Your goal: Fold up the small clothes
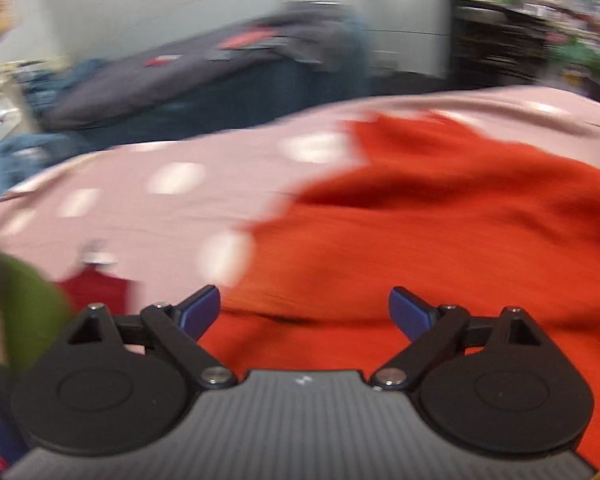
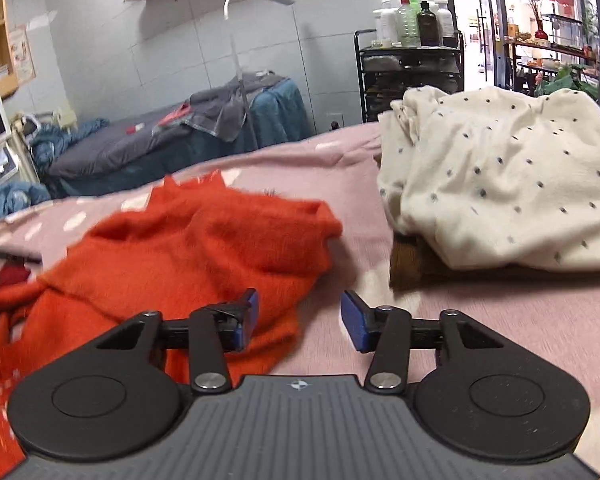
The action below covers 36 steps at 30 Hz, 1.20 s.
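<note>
An orange knitted garment (image 2: 188,248) lies crumpled on a pink spotted bedspread (image 2: 480,320). In the left wrist view the garment (image 1: 440,232) fills the right and middle, blurred. My left gripper (image 1: 304,308) is open and empty, just above the garment's near part. My right gripper (image 2: 299,320) is open and empty, over the garment's right edge, its left finger above the cloth and its right finger above bare bedspread.
A pile of cream dotted clothes (image 2: 500,176) on a brown folded garment (image 2: 408,264) lies at the right. A dark red cloth (image 1: 96,292) lies at the left. Behind are another bed (image 2: 160,136) and a black cart with bottles (image 2: 410,60).
</note>
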{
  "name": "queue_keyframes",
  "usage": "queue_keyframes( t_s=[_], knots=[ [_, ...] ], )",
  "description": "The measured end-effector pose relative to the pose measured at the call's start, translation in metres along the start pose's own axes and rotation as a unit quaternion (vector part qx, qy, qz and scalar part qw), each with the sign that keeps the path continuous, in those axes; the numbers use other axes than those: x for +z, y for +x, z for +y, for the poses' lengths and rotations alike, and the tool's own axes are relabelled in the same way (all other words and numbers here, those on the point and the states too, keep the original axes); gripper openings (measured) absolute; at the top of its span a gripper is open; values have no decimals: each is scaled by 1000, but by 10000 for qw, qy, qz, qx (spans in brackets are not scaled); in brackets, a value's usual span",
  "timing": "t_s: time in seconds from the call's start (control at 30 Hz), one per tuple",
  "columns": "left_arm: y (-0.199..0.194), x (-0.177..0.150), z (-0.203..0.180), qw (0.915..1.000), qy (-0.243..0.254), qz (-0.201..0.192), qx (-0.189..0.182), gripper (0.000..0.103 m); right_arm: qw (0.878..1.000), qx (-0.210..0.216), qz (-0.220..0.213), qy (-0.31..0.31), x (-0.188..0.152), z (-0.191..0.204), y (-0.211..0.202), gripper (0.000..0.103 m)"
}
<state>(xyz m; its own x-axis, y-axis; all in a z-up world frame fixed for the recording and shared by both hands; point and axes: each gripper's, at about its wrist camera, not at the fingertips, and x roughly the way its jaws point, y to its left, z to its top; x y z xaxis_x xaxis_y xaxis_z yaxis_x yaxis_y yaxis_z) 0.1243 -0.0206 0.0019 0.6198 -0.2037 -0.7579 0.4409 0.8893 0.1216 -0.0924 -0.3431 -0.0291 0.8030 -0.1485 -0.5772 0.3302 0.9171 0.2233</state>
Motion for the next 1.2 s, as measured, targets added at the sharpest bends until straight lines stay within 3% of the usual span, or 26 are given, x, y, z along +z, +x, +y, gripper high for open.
queue_keyframes(
  t_s=[0.13, 0.3, 0.33, 0.37, 0.4, 0.53, 0.57, 0.63, 0.67, 0.7, 0.73, 0.8, 0.83, 0.9, 0.93, 0.97, 1.03, 1.2],
  knots=[
    [-23, -30, -68, 9919, 694, 173, -1053, 94, 9998, -29, -53, 194, 15, -8, 28, 77],
    [-47, -73, -133, 9794, 1571, 109, -1267, 94, 9971, 390, 209, 624, 6, -17, 68, 75],
    [-50, -78, -140, 9778, 1668, 100, -1267, 95, 9962, 505, 203, 681, 4, -18, 72, 66],
    [-53, -82, -144, 9767, 1735, 94, -1263, 95, 9960, 512, 192, 706, 4, -17, 74, 43],
    [-55, -85, -149, 9767, 1737, 89, -1260, 96, 9967, 426, 156, 670, 7, -15, 73, 27],
    [-61, -88, -147, 9765, 1643, 139, -1389, 100, 9999, -45, -141, 53, 43, -6, 49, 22],
    [-62, -87, -145, 9767, 1627, 153, -1395, 100, 9996, -221, -162, -118, 57, -4, 43, 13],
    [-60, -86, -141, 9775, 1589, 165, -1378, 100, 9937, -881, -309, -612, 86, 1, 32, 6],
    [-59, -85, -142, 9781, 1555, 188, -1369, 100, 9864, -1276, -318, -989, 100, 5, 32, 0],
    [-58, -84, -142, 9787, 1514, 219, -1372, 100, 9794, -1519, -199, -1316, 111, 5, 39, 0],
    [-57, -83, -142, 9793, 1466, 237, -1378, 100, 9815, -1410, -128, -1286, 120, 0, 45, 0],
    [-58, -82, -140, 9803, 1404, 211, -1369, 100, 9947, -776, -62, -670, 128, -15, 49, 4],
    [-60, -82, -139, 9808, 1399, 173, -1347, 101, 9968, -633, 34, -493, 127, -17, 49, 28],
    [-63, -84, -135, 9812, 1407, 102, -1317, 103, 9979, -564, -141, -277, 114, -14, 40, 58],
    [-64, -85, -133, 9812, 1416, 114, -1305, 103, 9982, -504, -249, -207, 104, -12, 32, 85],
    [-64, -86, -131, 9811, 1431, 164, -1294, 103, 9992, -250, -278, -121, 92, -9, 24, 96],
    [-64, -89, -126, 9806, 1453, 248, -1288, 103, 9995, 284, -130, -15, 65, -2, 12, 96],
    [-67, -100, -117, 9788, 1446, 442, -1379, 103, 9959, 442, 769, 160, -12, 0, -11, 93]
  ],
)
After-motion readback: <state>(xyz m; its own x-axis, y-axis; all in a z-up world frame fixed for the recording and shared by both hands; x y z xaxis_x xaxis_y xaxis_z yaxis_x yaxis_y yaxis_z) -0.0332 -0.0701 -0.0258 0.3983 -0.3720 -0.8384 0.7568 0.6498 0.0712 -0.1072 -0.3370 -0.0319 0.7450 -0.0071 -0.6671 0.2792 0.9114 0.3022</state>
